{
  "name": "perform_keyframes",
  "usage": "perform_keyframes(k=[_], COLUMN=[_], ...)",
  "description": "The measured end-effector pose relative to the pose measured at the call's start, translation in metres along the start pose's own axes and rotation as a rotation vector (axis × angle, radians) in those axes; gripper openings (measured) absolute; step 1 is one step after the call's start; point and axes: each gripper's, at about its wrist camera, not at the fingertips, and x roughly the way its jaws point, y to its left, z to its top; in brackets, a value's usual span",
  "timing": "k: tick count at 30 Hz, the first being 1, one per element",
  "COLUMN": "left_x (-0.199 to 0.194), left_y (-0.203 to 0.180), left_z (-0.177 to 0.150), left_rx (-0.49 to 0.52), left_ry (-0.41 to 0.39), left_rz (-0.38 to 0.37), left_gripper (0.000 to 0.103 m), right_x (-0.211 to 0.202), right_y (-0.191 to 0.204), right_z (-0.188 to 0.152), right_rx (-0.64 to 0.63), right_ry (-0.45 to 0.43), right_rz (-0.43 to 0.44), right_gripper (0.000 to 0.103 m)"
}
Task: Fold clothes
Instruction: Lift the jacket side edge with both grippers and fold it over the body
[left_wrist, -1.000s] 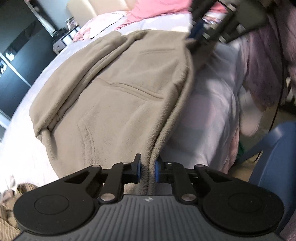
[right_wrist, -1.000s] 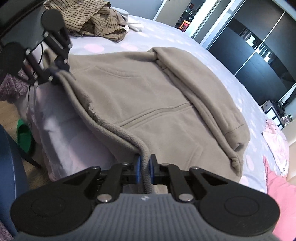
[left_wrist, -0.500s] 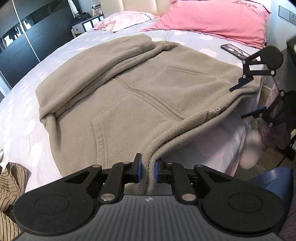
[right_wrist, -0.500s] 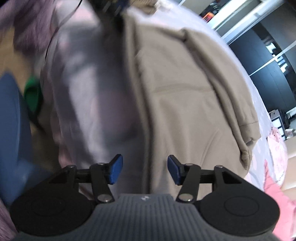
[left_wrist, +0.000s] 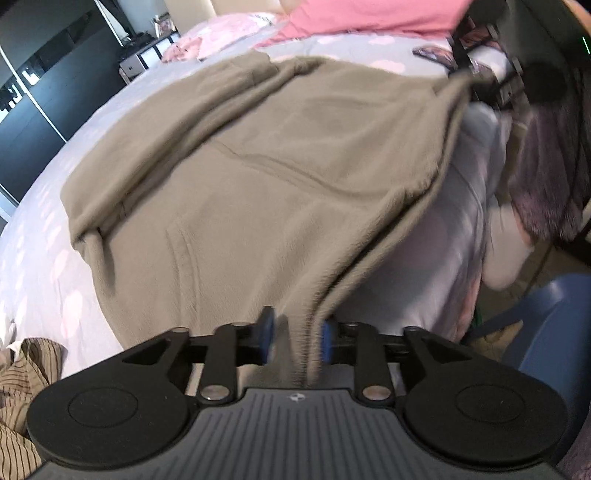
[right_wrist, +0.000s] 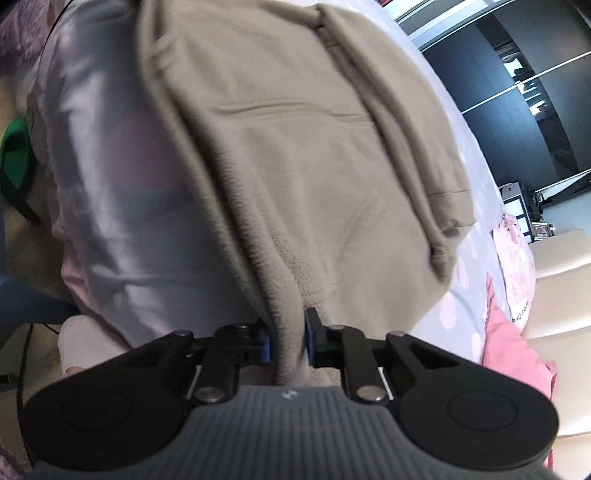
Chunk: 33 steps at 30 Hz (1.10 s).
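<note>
Spread across a bed (left_wrist: 40, 236) with a pale, pink-spotted sheet: a tan fleece hoodie (left_wrist: 266, 162), its near hem hanging over the bed's edge. Beyond the hoodie, a pink pillow (left_wrist: 369, 18) at the head of the bed; left of it, dark wardrobe doors (left_wrist: 44, 96). Off the bed's corner, a blue chair (left_wrist: 546, 317); beside the hoodie's lower left, a heap of striped cloth (left_wrist: 22, 384).

Blurred throughout; small dark object near the pillow not identifiable, far corner of the hoodie lost behind the other tool.

Left gripper (left_wrist: 293, 339): fingers lately clamped on the hem, now just opened, standing apart with the hem loose between them, brushing the right pad only. Right gripper (right_wrist: 288, 341): fingers wide and empty half a second ago, now just closed and pinching the hoodie's edge.
</note>
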Motion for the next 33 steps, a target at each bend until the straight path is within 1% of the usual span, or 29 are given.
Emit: perform_keyframes(k=[1, 4, 6, 9, 10, 11, 12, 13, 15, 16, 17, 18, 20, 23, 25, 27, 33], left_x=[0.001, 0.004, 0.007, 0.015, 0.015, 0.014, 0.012, 0.010, 0.006, 0.004, 0.002, 0.000, -0.003, -0.010, -0.014, -0.021, -0.045], left_y=[-0.005, -0.017, -0.022, -0.030, -0.030, -0.027, -0.023, -0.019, -0.010, -0.004, 0.002, 0.007, 0.017, 0.025, 0.030, 0.035, 0.064], left_z=[-0.003, -0.012, -0.019, -0.030, -0.031, -0.031, -0.030, -0.028, -0.025, -0.024, -0.022, -0.021, -0.018, -0.012, -0.009, -0.005, 0.013], left_rx=[0.025, 0.080, 0.110, 0.183, 0.189, 0.178, 0.159, 0.139, 0.100, 0.072, 0.039, 0.008, -0.048, -0.091, -0.104, -0.108, -0.140], left_ry=[0.003, 0.022, 0.050, 0.107, 0.111, 0.106, 0.100, 0.095, 0.080, 0.077, 0.075, 0.071, 0.062, 0.040, 0.033, 0.023, -0.032], left_rz=[0.015, 0.059, 0.088, 0.155, 0.167, 0.165, 0.160, 0.157, 0.142, 0.130, 0.116, 0.104, 0.084, 0.079, 0.077, 0.079, 0.080], left_gripper=[0.039, 0.042, 0.045, 0.045, 0.040, 0.036, 0.025, 0.019, 0.014, 0.013, 0.013, 0.013, 0.013, 0.013, 0.012, 0.012, 0.012], right_x=[-0.002, -0.007, -0.008, -0.007, -0.007, -0.009, -0.009, -0.009, -0.008, -0.007, -0.005, -0.004, 0.000, 0.002, 0.002, -0.002, -0.023], right_y=[-0.006, -0.022, -0.027, -0.032, -0.031, -0.029, -0.028, -0.027, -0.023, -0.021, -0.019, -0.017, -0.011, 0.002, 0.007, 0.005, -0.026], right_z=[0.001, 0.004, 0.008, 0.011, 0.010, 0.009, 0.007, 0.006, 0.002, 0.000, -0.002, -0.005, -0.010, -0.018, -0.021, -0.022, -0.014], right_rx=[0.012, 0.049, 0.054, 0.058, 0.055, 0.050, 0.045, 0.038, 0.018, 0.004, -0.013, -0.030, -0.071, -0.123, -0.155, -0.142, -0.074], right_ry=[-0.008, -0.028, -0.036, -0.042, -0.043, -0.044, -0.045, -0.045, -0.045, -0.043, -0.039, -0.035, -0.020, 0.009, 0.018, 0.006, -0.048], right_rz=[0.002, 0.014, 0.020, 0.032, 0.037, 0.040, 0.042, 0.044, 0.048, 0.047, 0.045, 0.042, 0.032, 0.021, 0.008, 0.011, -0.020], right_gripper=[0.018, 0.018, 0.017, 0.017, 0.017, 0.017, 0.017, 0.017, 0.018, 0.018, 0.022, 0.029, 0.035, 0.036, 0.035, 0.017, 0.015])
